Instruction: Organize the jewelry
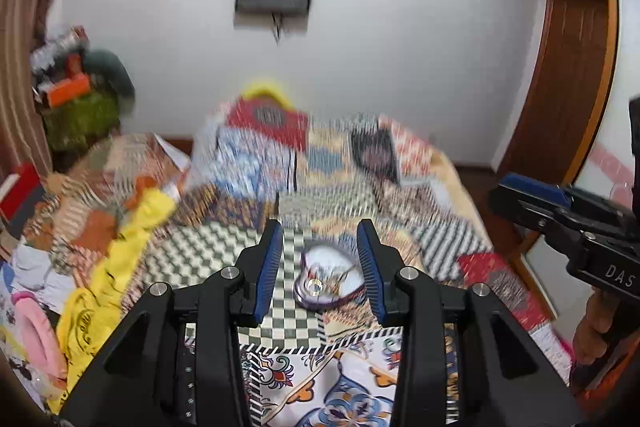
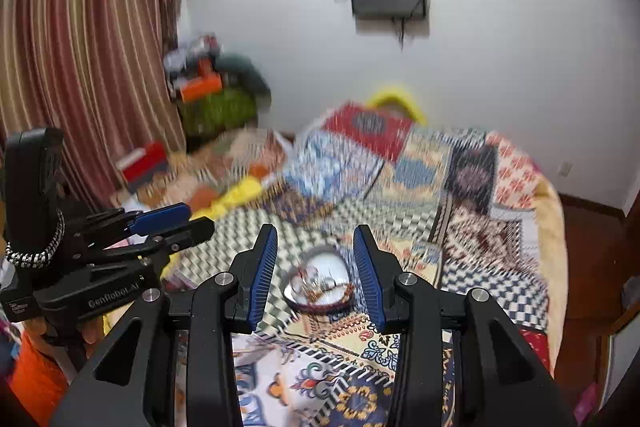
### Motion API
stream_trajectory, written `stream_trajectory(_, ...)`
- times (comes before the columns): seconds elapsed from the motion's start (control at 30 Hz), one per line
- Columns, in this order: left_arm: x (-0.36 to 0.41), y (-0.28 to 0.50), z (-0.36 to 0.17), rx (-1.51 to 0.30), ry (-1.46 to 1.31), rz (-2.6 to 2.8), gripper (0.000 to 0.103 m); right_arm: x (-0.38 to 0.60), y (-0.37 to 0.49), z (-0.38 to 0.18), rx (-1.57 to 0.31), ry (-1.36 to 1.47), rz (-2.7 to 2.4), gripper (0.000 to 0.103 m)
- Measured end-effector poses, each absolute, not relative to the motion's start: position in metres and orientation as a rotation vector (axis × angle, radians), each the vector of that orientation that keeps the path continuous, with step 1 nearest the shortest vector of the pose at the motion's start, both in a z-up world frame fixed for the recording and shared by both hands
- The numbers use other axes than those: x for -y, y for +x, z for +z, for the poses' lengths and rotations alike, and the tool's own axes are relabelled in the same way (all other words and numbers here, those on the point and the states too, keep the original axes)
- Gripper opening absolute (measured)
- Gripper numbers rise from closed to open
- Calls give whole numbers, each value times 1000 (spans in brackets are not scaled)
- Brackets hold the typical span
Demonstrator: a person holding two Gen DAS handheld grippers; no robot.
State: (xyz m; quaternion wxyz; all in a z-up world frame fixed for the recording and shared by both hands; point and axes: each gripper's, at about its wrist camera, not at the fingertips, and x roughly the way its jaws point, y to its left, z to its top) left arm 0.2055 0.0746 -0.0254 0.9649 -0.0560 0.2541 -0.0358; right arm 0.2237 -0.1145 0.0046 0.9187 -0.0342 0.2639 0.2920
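Note:
A small heart-shaped dish point(image 1: 328, 281) with a silvery inside lies on the patchwork bedspread point(image 1: 224, 251). It holds jewelry: a ring point(image 1: 314, 286) and a beaded strand. It also shows in the right wrist view point(image 2: 320, 285), with tangled jewelry point(image 2: 316, 285) in it. My left gripper point(image 1: 319, 233) is open and empty, above and short of the dish. My right gripper point(image 2: 315, 237) is open and empty, also short of the dish. Each gripper shows in the other's view, the right one point(image 1: 532, 195) at the right and the left one point(image 2: 172, 219) at the left. Both frames are blurred.
The bed is covered by the quilt, with a yellow cloth point(image 1: 120, 267) and scattered clothes at its left. A cluttered green basket point(image 2: 218, 107) and striped curtain point(image 2: 80, 59) stand at the back left. A wooden door frame point(image 1: 572, 75) is at the right.

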Motion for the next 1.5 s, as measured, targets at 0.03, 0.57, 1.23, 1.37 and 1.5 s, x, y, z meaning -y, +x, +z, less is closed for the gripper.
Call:
stream_trajectory(0.03, -72, 191, -13, -476, -111, -66, 38, 121, 209, 16, -502, -54, 594, 36)
stream_trajectory(0.57, -18, 14, 43, -92, 5, 10, 72, 147, 42, 69, -110, -8, 485, 62)
stream_trajectory(1.23, -25, -5, 30, -111, -47, 63, 96, 150, 22, 51, -134, -15, 410, 95)
stream_trajectory(1.37, -23, -7, 30, -117, -42, 60, 96, 153, 21, 50, -140, -13, 411, 95)
stream_trajectory(1.5, -22, -6, 30, -121, -40, 57, 96, 155, 21, 49, -151, -9, 413, 95)
